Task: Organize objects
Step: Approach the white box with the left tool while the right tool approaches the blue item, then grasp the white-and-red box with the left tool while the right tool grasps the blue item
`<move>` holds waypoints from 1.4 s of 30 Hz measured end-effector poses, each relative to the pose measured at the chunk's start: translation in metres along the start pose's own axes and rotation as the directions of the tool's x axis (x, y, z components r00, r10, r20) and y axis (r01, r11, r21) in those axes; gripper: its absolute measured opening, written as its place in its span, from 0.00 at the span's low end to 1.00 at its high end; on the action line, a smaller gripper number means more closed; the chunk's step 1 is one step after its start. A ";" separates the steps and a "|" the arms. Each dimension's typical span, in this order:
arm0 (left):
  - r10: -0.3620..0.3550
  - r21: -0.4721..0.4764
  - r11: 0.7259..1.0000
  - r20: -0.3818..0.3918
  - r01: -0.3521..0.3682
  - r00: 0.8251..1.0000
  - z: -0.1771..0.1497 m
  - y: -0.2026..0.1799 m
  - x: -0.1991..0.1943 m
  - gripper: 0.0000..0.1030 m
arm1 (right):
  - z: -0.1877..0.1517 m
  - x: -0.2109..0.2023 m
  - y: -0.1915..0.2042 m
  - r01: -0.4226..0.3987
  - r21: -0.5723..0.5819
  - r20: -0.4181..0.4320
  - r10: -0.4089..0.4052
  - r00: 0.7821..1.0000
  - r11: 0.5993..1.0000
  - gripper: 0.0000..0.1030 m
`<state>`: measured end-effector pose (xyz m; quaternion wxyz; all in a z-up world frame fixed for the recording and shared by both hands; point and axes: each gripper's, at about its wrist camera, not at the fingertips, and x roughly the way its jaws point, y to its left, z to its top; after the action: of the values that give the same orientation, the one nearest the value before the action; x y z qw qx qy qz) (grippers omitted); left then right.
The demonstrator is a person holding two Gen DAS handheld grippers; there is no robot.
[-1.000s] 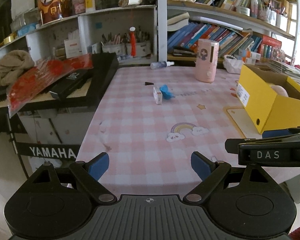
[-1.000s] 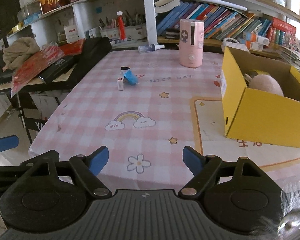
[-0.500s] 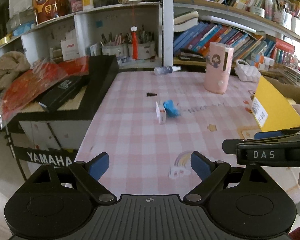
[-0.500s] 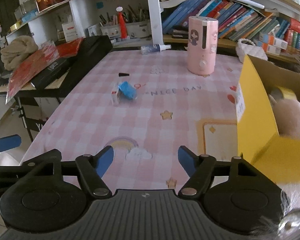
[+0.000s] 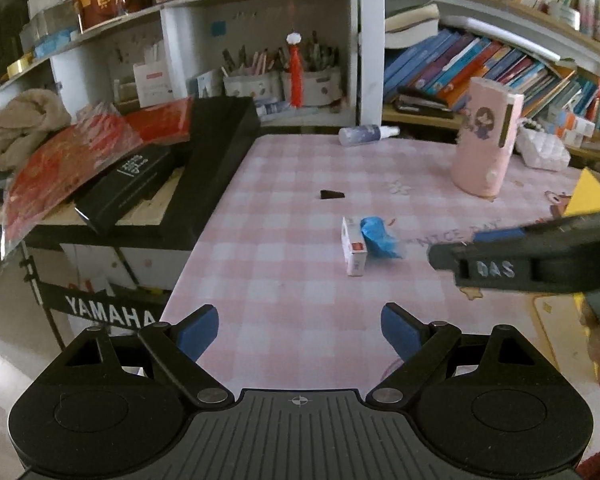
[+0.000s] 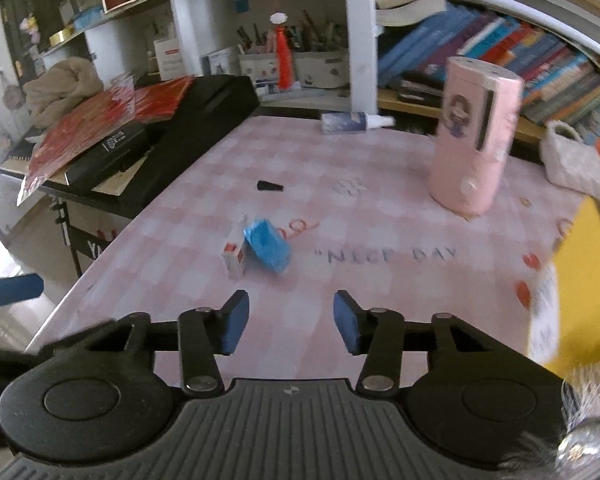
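A small white box (image 5: 354,250) lies on the pink checked tablecloth (image 5: 284,280) with a crumpled blue wrapper (image 5: 378,237) touching its right side. Both show in the right wrist view, the box (image 6: 234,258) and the wrapper (image 6: 269,245). A small black wedge (image 5: 332,194) lies farther back. My left gripper (image 5: 298,330) is open and empty, near the table's front edge. My right gripper (image 6: 290,322) is open and empty, a short way in front of the wrapper; its side shows in the left wrist view (image 5: 540,260).
A pink cylinder appliance (image 6: 474,140) stands at the back right. A spray bottle (image 5: 366,135) lies at the far edge. A yellow box (image 6: 580,280) stands at the right. A black keyboard (image 5: 204,176) with red packets borders the table's left side. Shelves stand behind.
Both grippers have moved forward over the table toward the box and wrapper. The right gripper's jaws have narrowed somewhat but stay open. The yellow box has slid to the right edge of view.
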<state>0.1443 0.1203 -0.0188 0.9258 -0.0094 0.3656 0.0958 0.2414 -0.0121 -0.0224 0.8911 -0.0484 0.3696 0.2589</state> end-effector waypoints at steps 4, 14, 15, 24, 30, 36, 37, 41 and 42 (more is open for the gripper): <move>0.008 0.013 1.000 -0.021 -0.008 1.000 0.004 -0.004 0.013 0.87 | 0.016 0.028 0.004 -0.021 -0.075 -0.011 0.020 1.000 0.997 0.38; -0.007 0.055 0.998 -0.058 0.011 0.998 0.006 -0.017 0.034 0.83 | 0.028 0.091 0.014 -0.036 -0.231 -0.070 0.020 0.997 0.972 0.34; -0.010 0.059 0.998 -0.059 0.013 0.998 0.006 -0.018 0.036 0.82 | 0.028 0.096 0.015 -0.038 -0.243 -0.076 0.020 0.997 0.969 0.34; -0.033 0.091 0.995 -0.063 0.039 0.997 0.015 -0.030 0.060 0.60 | 0.032 0.115 0.007 -0.091 -0.260 -0.067 0.076 0.995 0.961 0.25; -0.045 0.111 0.993 -0.039 0.049 0.998 0.028 -0.039 0.080 0.55 | 0.037 0.095 -0.016 -0.047 -0.135 -0.039 0.042 0.998 0.990 0.24; -0.048 0.110 0.993 -0.037 0.052 0.998 0.039 -0.047 0.106 0.49 | 0.043 0.066 -0.037 0.000 -0.009 0.016 0.000 1.000 1.000 0.24; -0.046 0.108 0.993 -0.036 0.050 0.998 0.041 -0.048 0.109 0.48 | 0.044 0.062 -0.038 0.002 0.001 0.020 -0.002 1.000 1.000 0.24; -0.036 0.114 0.993 -0.050 0.042 0.998 0.045 -0.050 0.122 0.35 | 0.045 0.052 -0.039 0.006 0.019 0.033 -0.006 0.999 1.000 0.24; -0.031 0.119 0.992 -0.060 0.038 0.998 0.044 -0.050 0.125 0.26 | 0.045 0.050 -0.038 0.004 0.023 0.034 -0.005 0.999 1.000 0.24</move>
<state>0.2726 0.0966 -0.0741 0.9152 0.0369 0.3972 0.0573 0.3180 -0.0112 -0.0281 0.8983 -0.0347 0.3572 0.2536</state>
